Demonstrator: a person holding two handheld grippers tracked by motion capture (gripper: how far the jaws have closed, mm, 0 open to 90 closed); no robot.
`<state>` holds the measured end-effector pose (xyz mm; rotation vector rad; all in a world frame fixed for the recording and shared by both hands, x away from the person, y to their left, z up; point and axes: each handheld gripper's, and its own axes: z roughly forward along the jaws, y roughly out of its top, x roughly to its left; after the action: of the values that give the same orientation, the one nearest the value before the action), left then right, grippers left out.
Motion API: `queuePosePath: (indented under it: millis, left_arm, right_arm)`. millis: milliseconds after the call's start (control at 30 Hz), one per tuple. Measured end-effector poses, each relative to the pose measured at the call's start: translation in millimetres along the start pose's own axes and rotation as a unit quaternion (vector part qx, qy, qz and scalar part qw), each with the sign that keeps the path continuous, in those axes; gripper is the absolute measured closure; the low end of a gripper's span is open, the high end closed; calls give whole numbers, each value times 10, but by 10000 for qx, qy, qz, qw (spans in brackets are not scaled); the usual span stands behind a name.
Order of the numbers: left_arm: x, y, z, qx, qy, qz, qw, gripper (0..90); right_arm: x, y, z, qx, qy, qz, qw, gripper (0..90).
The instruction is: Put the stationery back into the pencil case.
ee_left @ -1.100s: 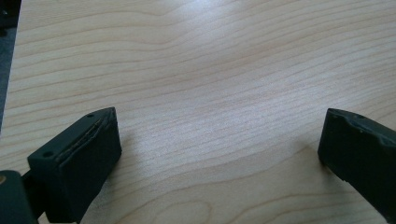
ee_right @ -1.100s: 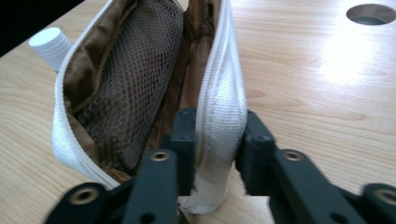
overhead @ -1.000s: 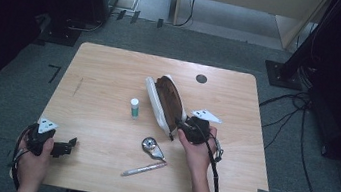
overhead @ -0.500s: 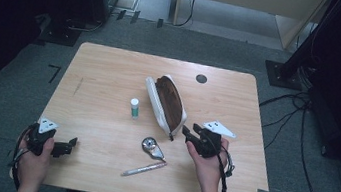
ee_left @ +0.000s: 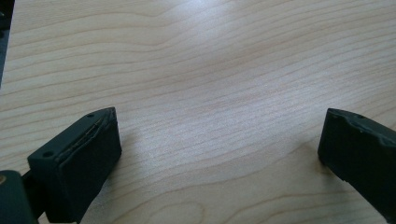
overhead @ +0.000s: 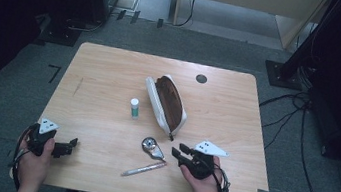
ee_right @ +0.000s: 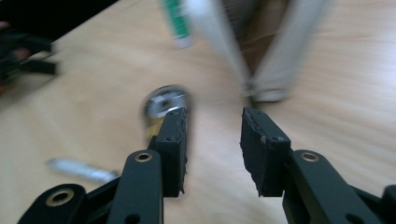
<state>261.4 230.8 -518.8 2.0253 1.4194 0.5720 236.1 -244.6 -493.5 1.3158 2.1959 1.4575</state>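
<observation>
An open white pencil case with a brown inside lies mid-table, its near end blurred ahead in the right gripper view. A small round metal object and a silver pen lie in front of it. My right gripper sits just right of the metal object, pointing left. Its jaws have just been closing but stand apart with nothing between them. My left gripper rests at the front left corner, its jaws wide open over bare wood.
A white glue stick with a green label stands left of the case. A dark round disc sits in the table near its far edge. Dark stands and cables surround the table on the floor.
My right gripper has drawn back from the pencil case's near end toward the front edge, ending beside the round metal object. The left hand has stayed still.
</observation>
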Motion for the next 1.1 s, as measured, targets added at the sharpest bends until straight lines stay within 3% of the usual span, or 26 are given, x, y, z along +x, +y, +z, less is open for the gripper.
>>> queuePosePath:
  millis: [100, 233, 367, 633, 800, 1000, 1100]
  left_arm:
    - [0, 0, 0, 1, 0, 0, 10000, 0]
    - [0, 3, 3, 1, 0, 5, 10000, 0]
    - [-5, 7, 8, -7, 11, -13, 10000, 0]
    - [-7, 10, 9, -2, 5, -11, 10000, 0]
    - [-11, 13, 12, -4, -4, -8, 10000, 0]
    - [-11, 13, 12, -4, -4, -7, 10000, 0]
    - [-11, 13, 13, -5, -4, -8, 10000, 0]
  right_arm:
    - [76, -65, 107, 174, 591, -248, 9978, 618]
    - [202, -157, 274, 396, 1099, -519, 9918, 633]
    - [260, -191, 349, 449, 1307, -645, 9883, 635]
    - [374, -211, 438, 583, 1547, -951, 9817, 603]
    - [387, -197, 450, 495, 1488, -1182, 9805, 590]
    - [450, -192, 500, 781, 1488, -1560, 9734, 564]
    - [464, -190, 516, 887, 1452, -1649, 9715, 573]
